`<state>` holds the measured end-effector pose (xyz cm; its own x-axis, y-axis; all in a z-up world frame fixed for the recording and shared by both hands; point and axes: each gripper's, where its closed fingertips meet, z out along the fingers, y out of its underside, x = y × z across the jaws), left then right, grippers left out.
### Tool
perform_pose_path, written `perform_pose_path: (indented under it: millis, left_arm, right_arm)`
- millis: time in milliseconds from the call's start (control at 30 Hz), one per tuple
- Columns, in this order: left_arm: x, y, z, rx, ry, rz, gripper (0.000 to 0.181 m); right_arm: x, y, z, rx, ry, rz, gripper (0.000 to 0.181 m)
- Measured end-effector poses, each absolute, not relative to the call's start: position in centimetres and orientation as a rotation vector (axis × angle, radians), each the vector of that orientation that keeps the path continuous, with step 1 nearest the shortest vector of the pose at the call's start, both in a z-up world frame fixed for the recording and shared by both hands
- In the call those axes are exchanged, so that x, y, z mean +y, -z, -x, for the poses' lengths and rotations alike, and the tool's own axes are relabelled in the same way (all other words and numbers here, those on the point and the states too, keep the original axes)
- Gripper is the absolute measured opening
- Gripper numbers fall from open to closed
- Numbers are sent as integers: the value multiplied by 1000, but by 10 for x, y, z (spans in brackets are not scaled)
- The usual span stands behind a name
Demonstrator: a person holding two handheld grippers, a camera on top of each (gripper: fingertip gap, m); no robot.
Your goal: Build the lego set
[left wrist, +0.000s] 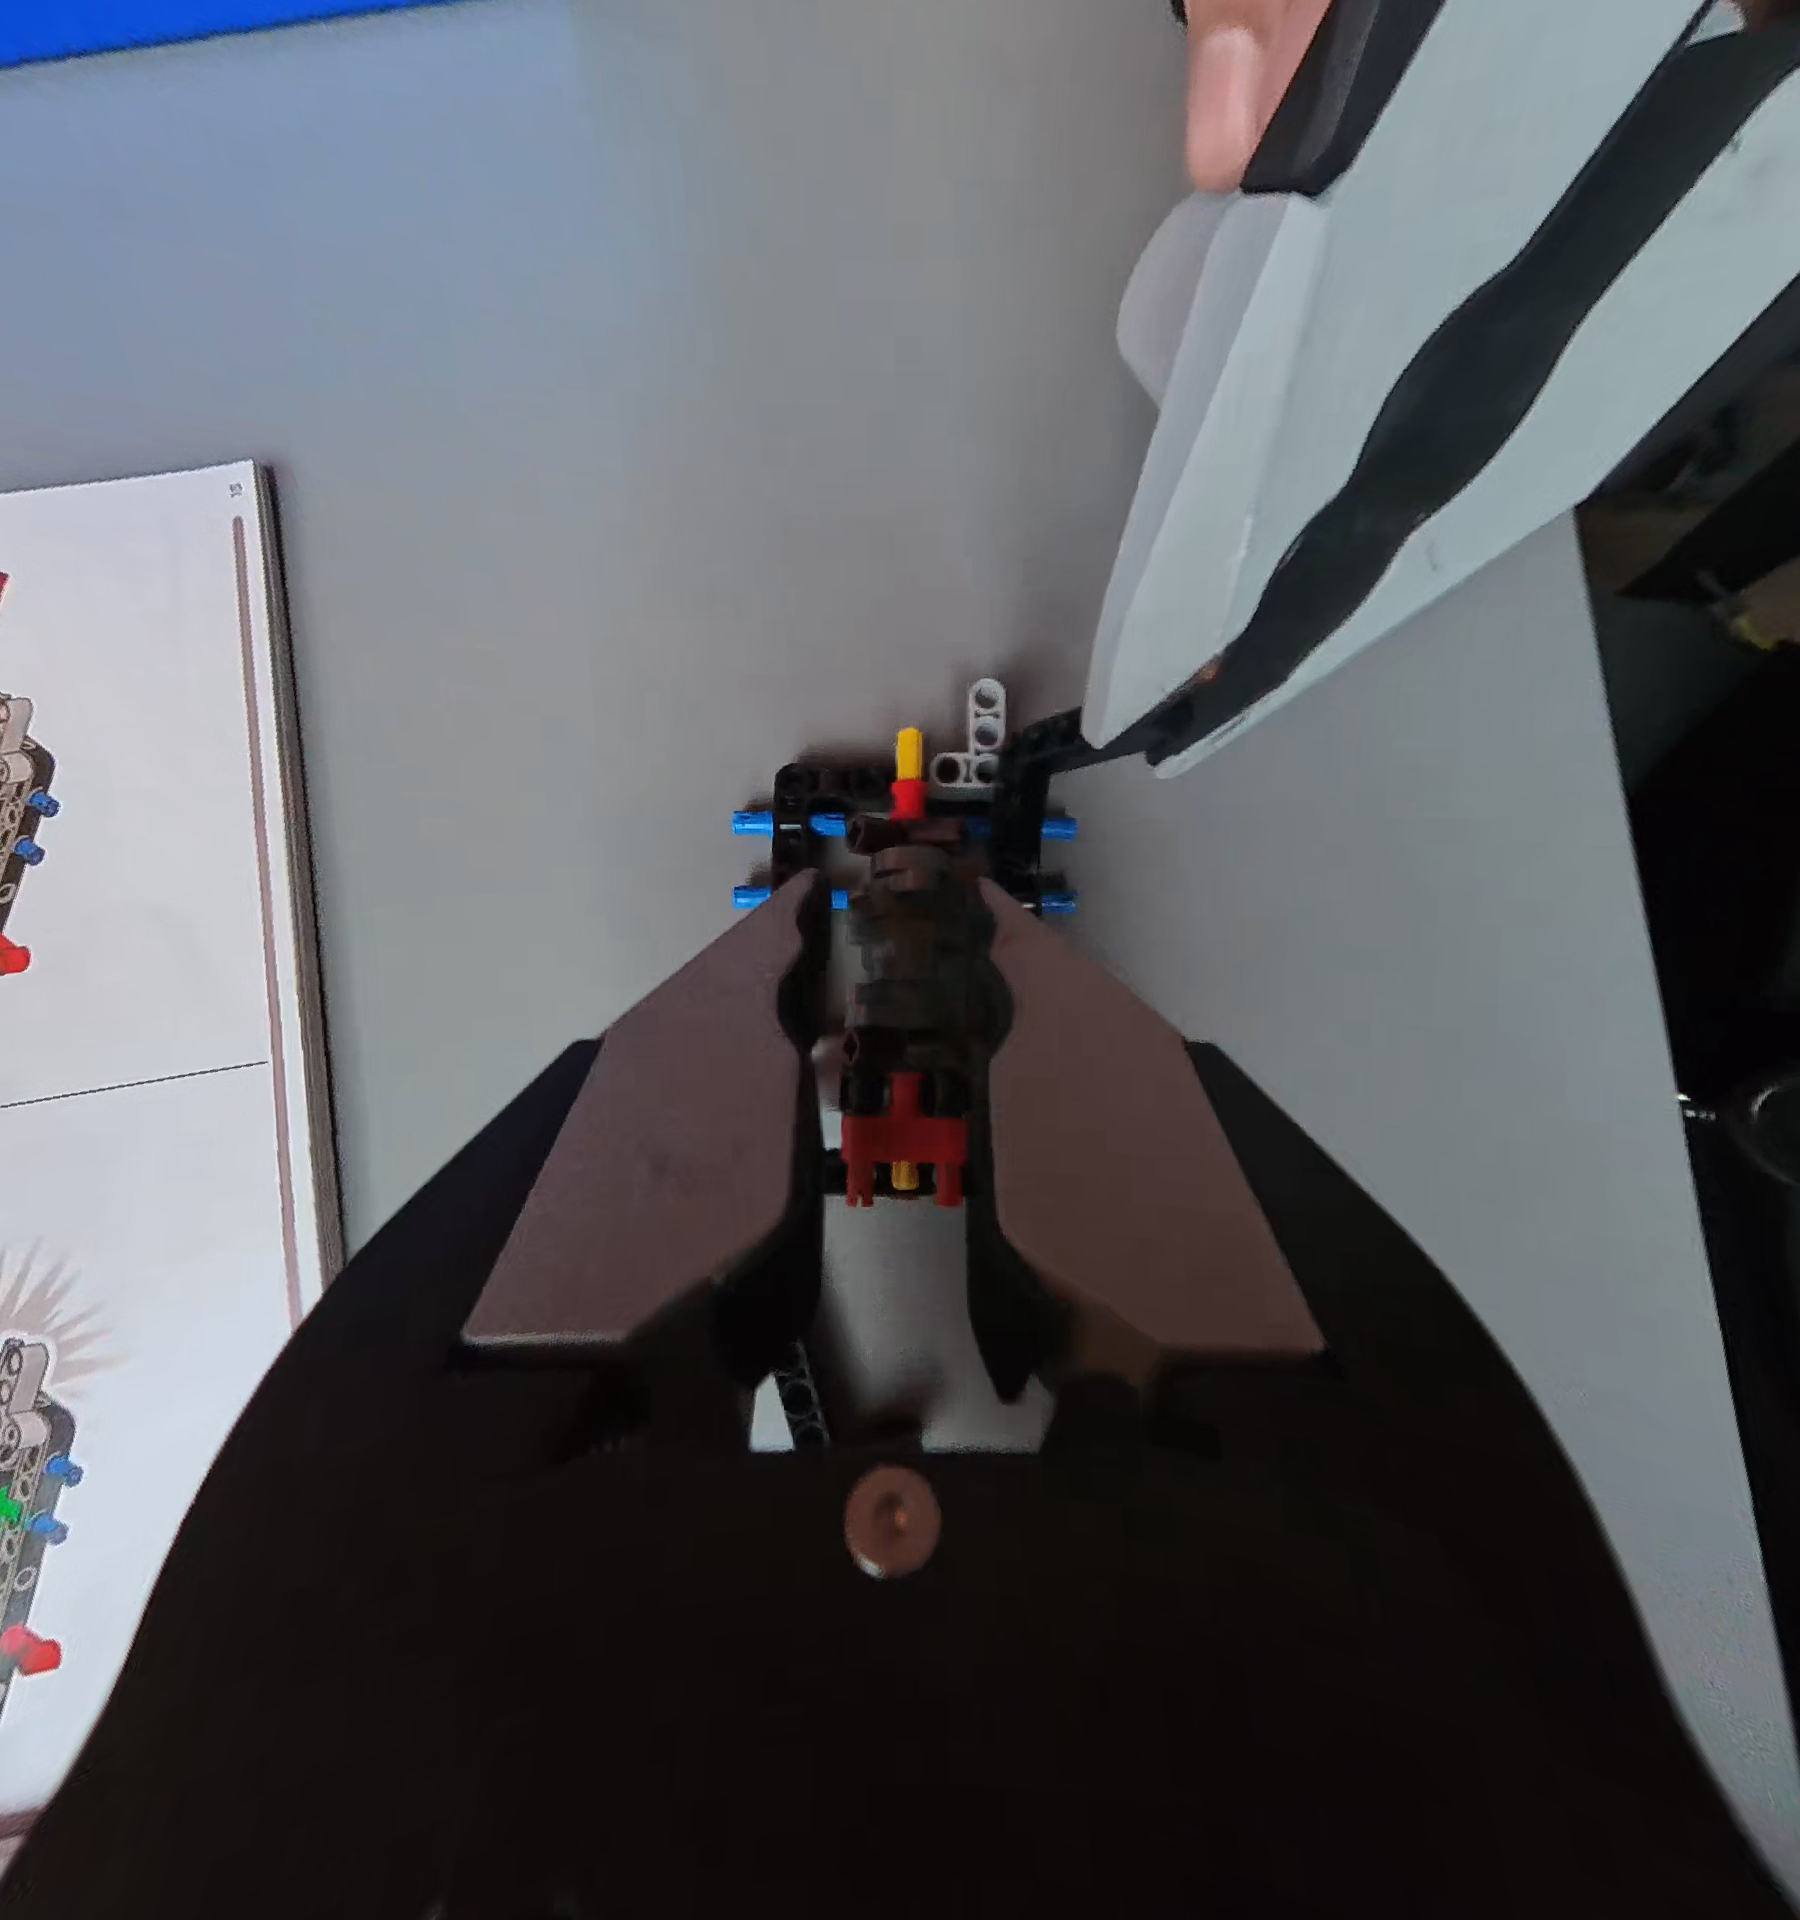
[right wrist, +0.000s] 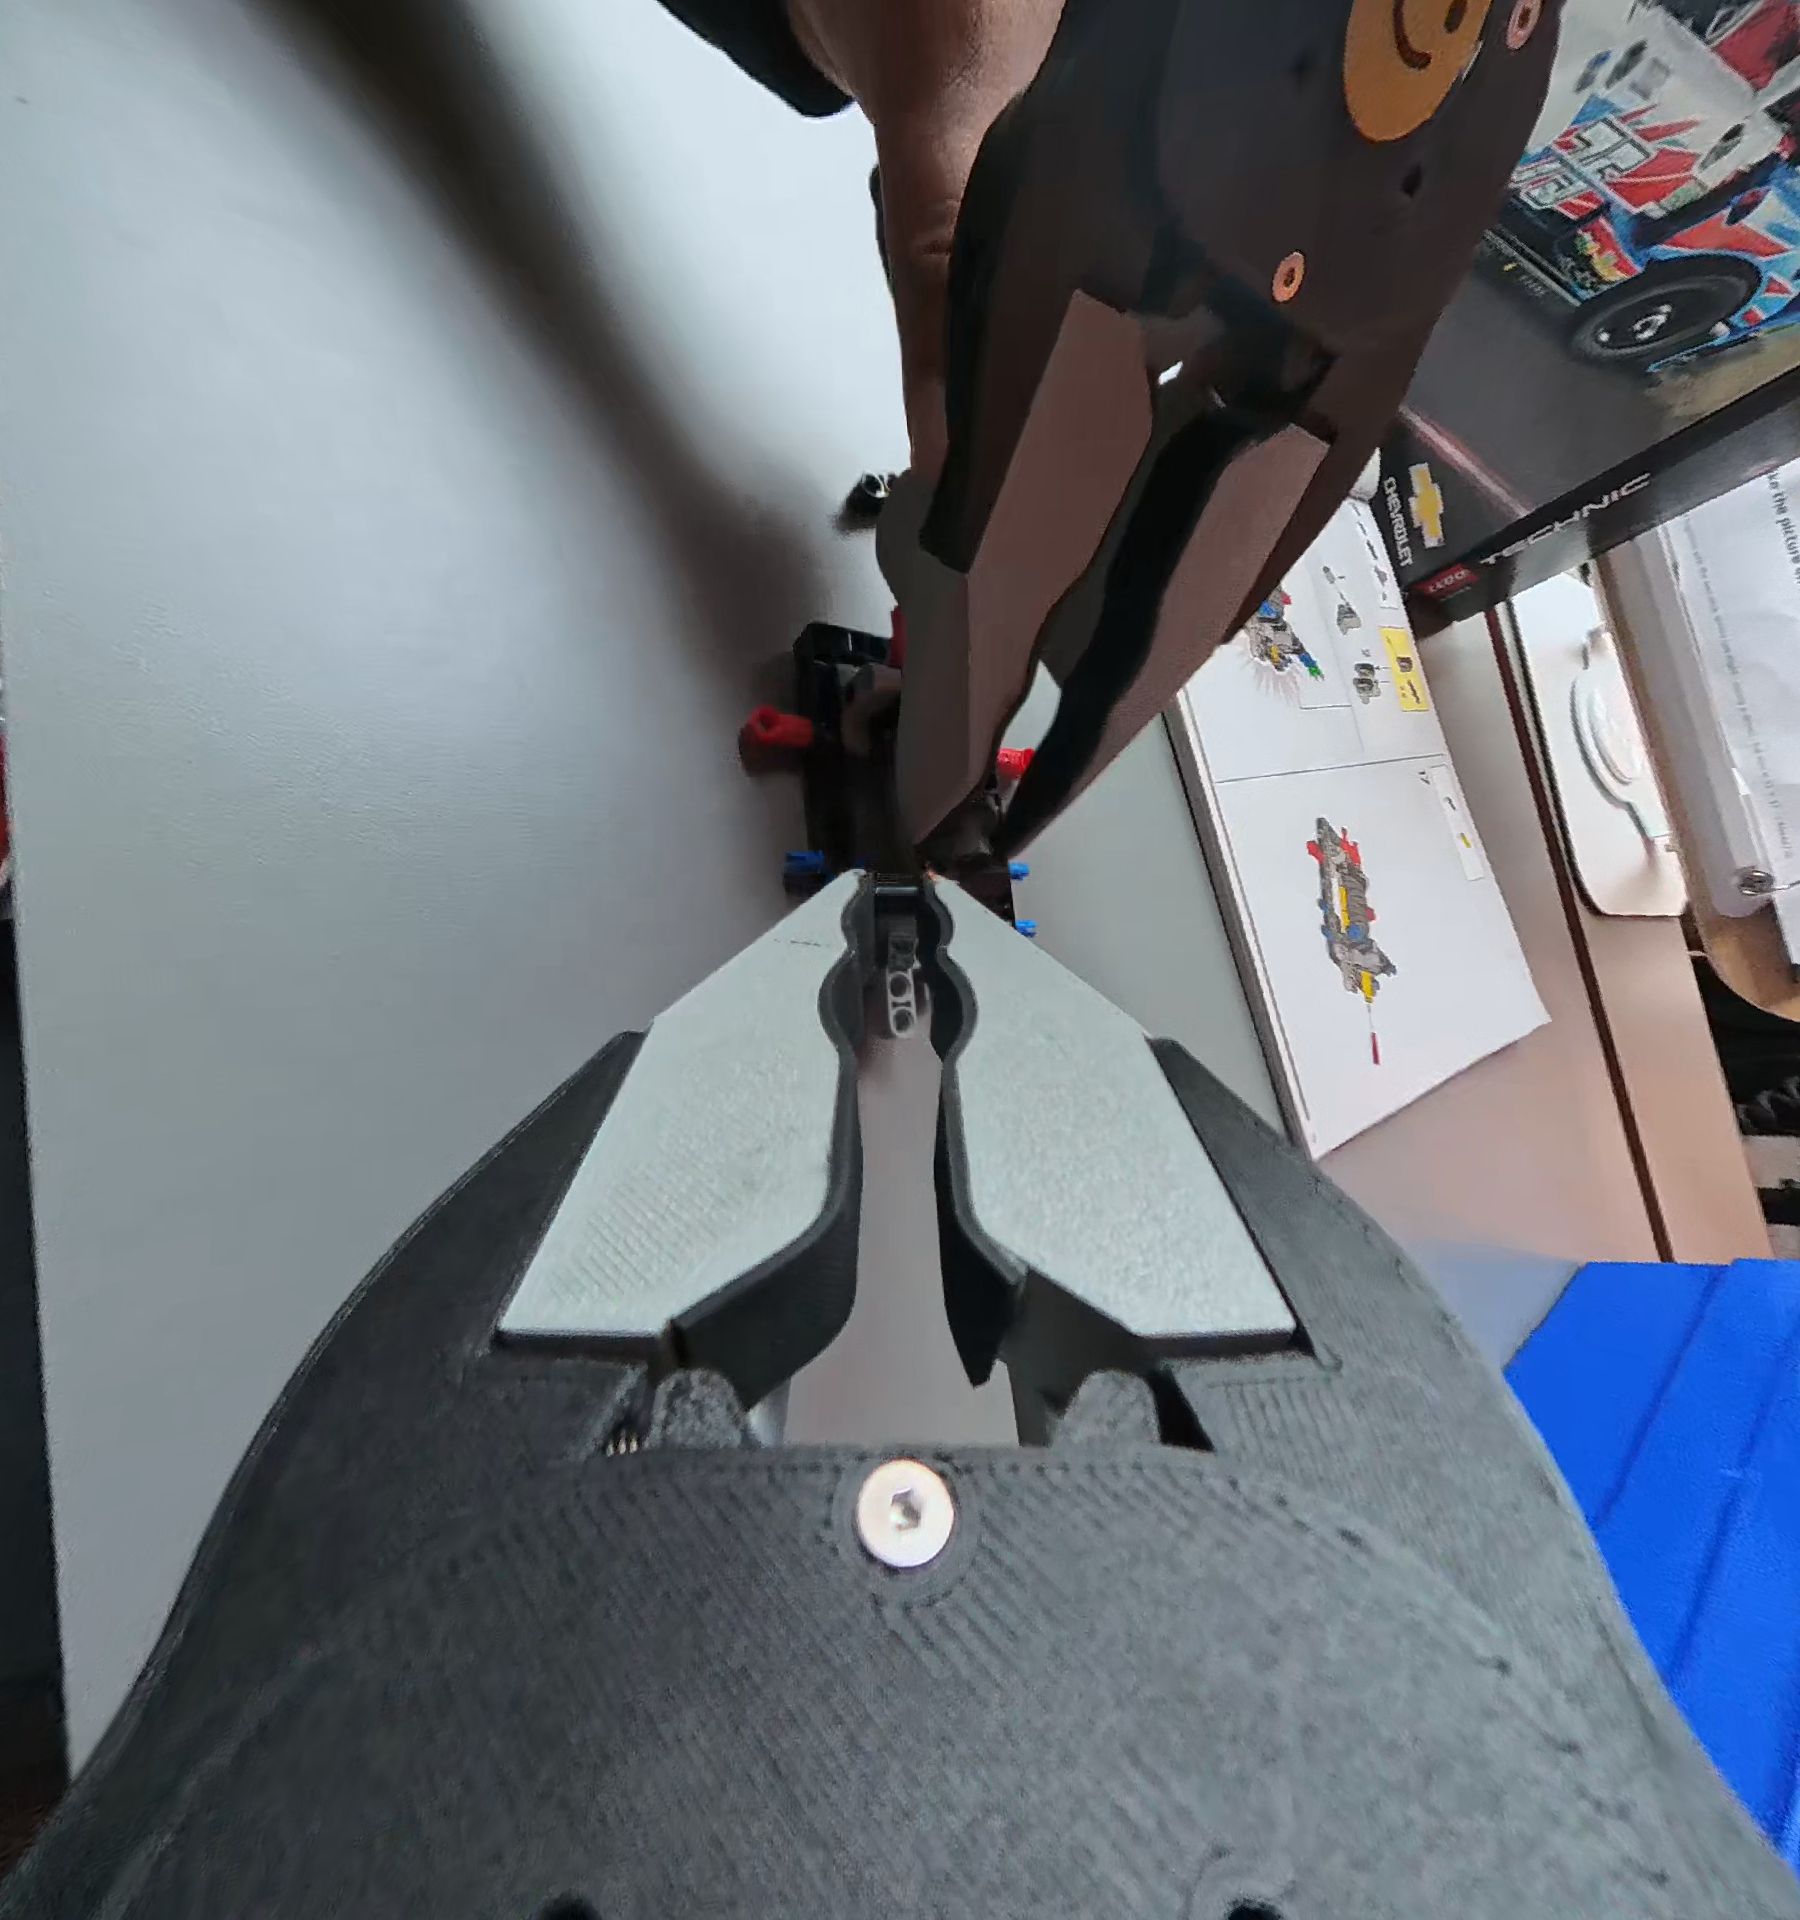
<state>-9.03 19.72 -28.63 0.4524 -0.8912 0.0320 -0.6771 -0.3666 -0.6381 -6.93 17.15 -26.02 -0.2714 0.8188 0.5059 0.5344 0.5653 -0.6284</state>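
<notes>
The lego assembly (left wrist: pixel 906 831) is a black frame with blue pins, a yellow axle, red pieces and a grey L-beam (left wrist: pixel 979 738). My left gripper (left wrist: pixel 901 894), with brown fingers, is shut on the assembly's dark middle stack, with a red piece (left wrist: pixel 901 1143) between the fingers. My right gripper (right wrist: pixel 901 888), with grey fingers, is shut on the frame's black corner; a grey holed beam (right wrist: pixel 901 987) shows between its fingers. It enters the left wrist view from the upper right (left wrist: pixel 1166 743). The left gripper (right wrist: pixel 943 836) meets the assembly (right wrist: pixel 834 748) from above in the right wrist view.
An open instruction booklet (left wrist: pixel 148 831) lies left of the assembly; it also shows in the right wrist view (right wrist: pixel 1343 883). The lego box (right wrist: pixel 1654 260) stands beyond it. A blue object (right wrist: pixel 1706 1507) is at lower right. A small black piece (right wrist: pixel 865 494) lies on the table. The table edge (left wrist: pixel 1602 727) is close on the right. About 5 cm separates my left fingertips from my right.
</notes>
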Motion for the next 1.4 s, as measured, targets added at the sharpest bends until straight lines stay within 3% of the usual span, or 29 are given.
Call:
perform_pose_path:
  millis: [533, 1400]
  left_arm:
    - [196, 267, 98, 1090, 1062, 2155, 20]
    - [172, 274, 125, 1213, 724, 2107, 19]
  right_arm:
    - [178, 269, 91, -2012, -372, 1015, 4]
    - [191, 273, 107, -2138, -758, 1343, 4]
